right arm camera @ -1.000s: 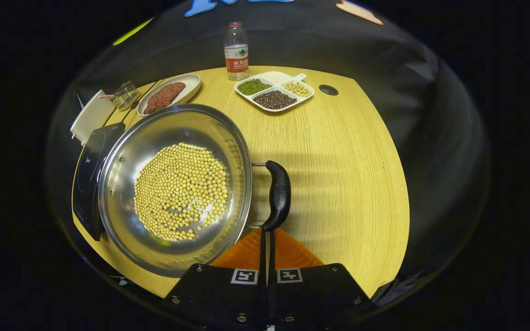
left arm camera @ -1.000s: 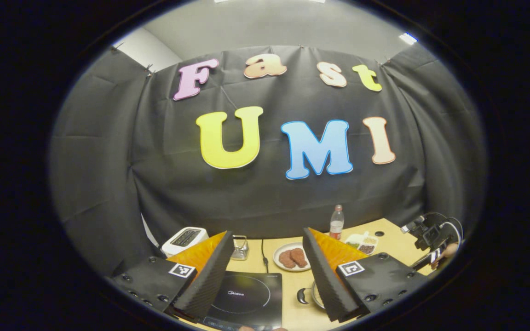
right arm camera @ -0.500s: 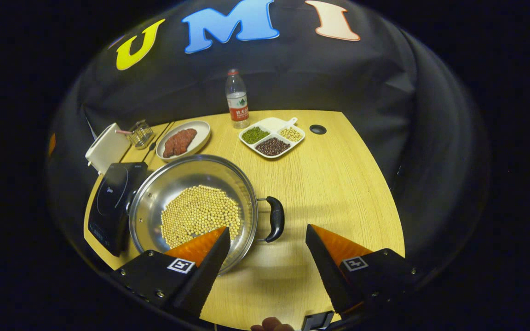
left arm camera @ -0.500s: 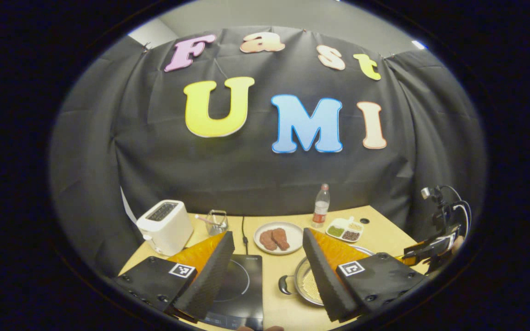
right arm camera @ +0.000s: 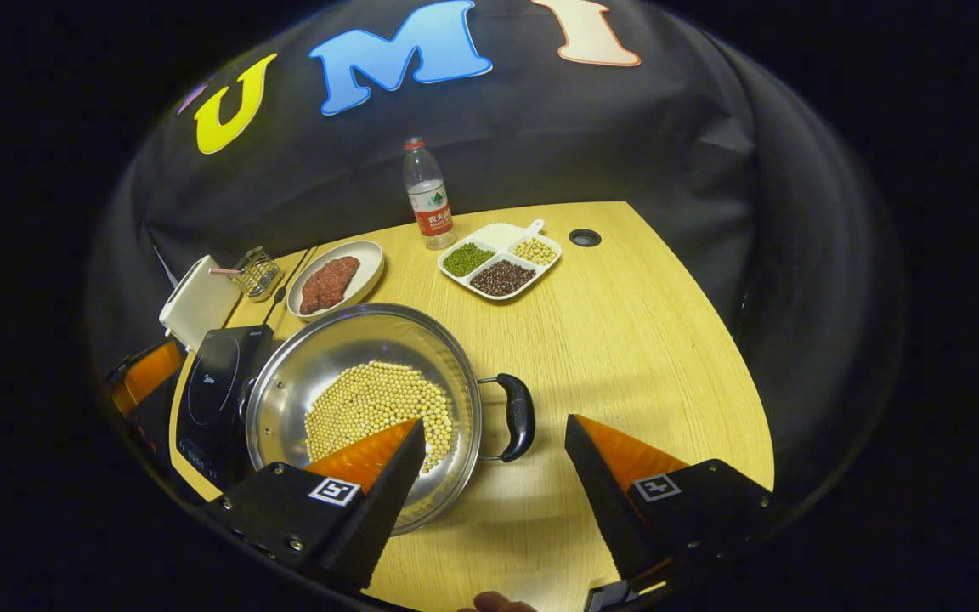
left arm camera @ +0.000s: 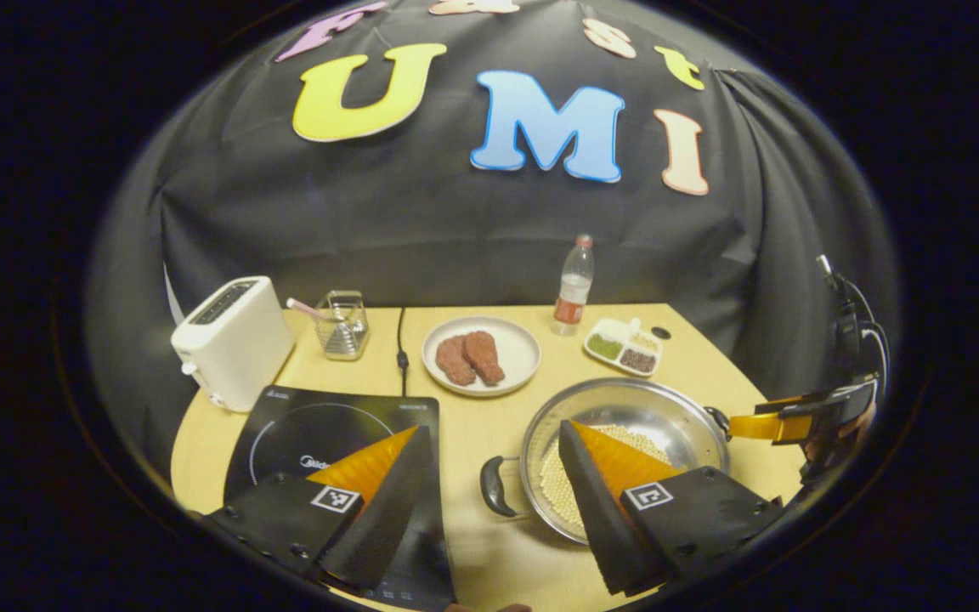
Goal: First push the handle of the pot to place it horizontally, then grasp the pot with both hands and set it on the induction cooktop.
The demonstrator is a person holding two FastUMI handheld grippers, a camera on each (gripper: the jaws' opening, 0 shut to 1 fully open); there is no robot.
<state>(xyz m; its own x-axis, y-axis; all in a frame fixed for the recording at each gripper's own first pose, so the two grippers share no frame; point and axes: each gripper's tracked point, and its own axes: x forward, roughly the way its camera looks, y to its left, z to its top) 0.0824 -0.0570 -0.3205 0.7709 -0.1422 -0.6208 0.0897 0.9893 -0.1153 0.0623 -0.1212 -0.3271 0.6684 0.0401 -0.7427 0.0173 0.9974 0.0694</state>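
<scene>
Right gripper view: right gripper (right arm camera: 489,463) hangs above the near edge of the tabletop (right arm camera: 651,340), fingers spread wide, nothing between them. Pot (right arm camera: 366,399) sits near the tabletop's near-left part, just beside the induction cooktop (right arm camera: 213,382), not on it. Its right handle (right arm camera: 519,416) is a dark curved loop lying roughly level beside the rim, just ahead of the gap between the fingers.

Left gripper view: left gripper (left arm camera: 494,493) also spread apart and empty, poised over the left handle (left arm camera: 494,486).

Step in hand, by my reading: handle push looks done; this is the approach for the two-handed grasp. Next move calls for each gripper to come down, straddle its own handle and close, then lift level (a tilt would spill the load) and carry the pot left onto the cooktop.

Materials: pot is polished steel, shallow, round, reflective wall; a loose layer of small pale round beans (right arm camera: 375,408) covers its floor. Cooktop is a flat glossy black slab with a ring mark. Tabletop is light wood grain.
</scene>
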